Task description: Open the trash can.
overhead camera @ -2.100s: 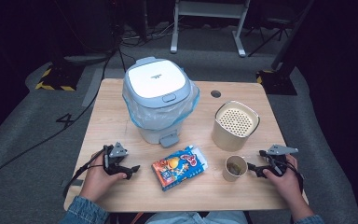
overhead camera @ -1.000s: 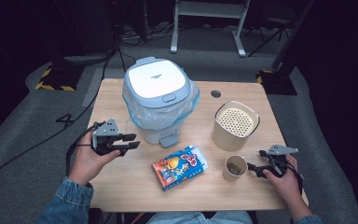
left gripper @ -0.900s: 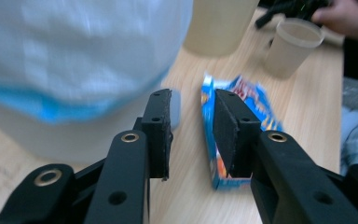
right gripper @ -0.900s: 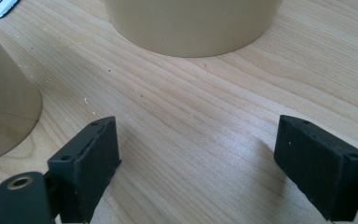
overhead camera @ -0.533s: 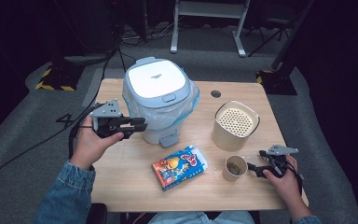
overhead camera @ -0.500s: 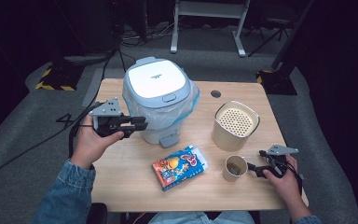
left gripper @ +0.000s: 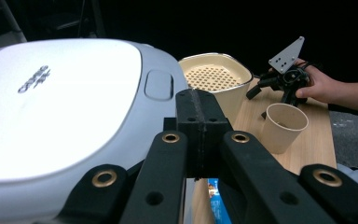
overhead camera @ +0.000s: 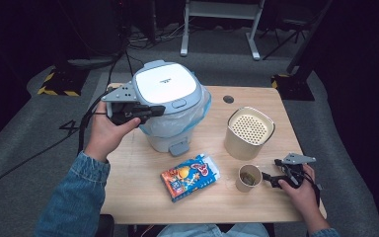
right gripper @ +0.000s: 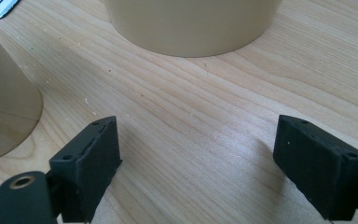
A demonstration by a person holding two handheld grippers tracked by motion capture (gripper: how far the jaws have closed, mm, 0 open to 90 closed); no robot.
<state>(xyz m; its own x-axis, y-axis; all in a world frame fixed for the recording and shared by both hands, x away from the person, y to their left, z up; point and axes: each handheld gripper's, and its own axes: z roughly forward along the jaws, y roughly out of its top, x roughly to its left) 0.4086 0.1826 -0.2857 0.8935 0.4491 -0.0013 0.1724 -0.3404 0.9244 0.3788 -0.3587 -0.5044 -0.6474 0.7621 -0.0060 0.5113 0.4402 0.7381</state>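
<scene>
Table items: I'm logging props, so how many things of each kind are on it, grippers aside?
Lidded bin: 1
Beige canister: 1
Paper cup: 1
Snack packet: 1
Total: 4

A cream cylindrical canister with a perforated top (overhead camera: pixel 249 132) stands on the right half of the light wooden bench (overhead camera: pixel 143 192). Just in front of it sits a small tan paper cup (overhead camera: pixel 248 177), close but apart. A flat, colourful printed snack packet (overhead camera: pixel 190 177) lies near the front edge, left of the cup.
</scene>
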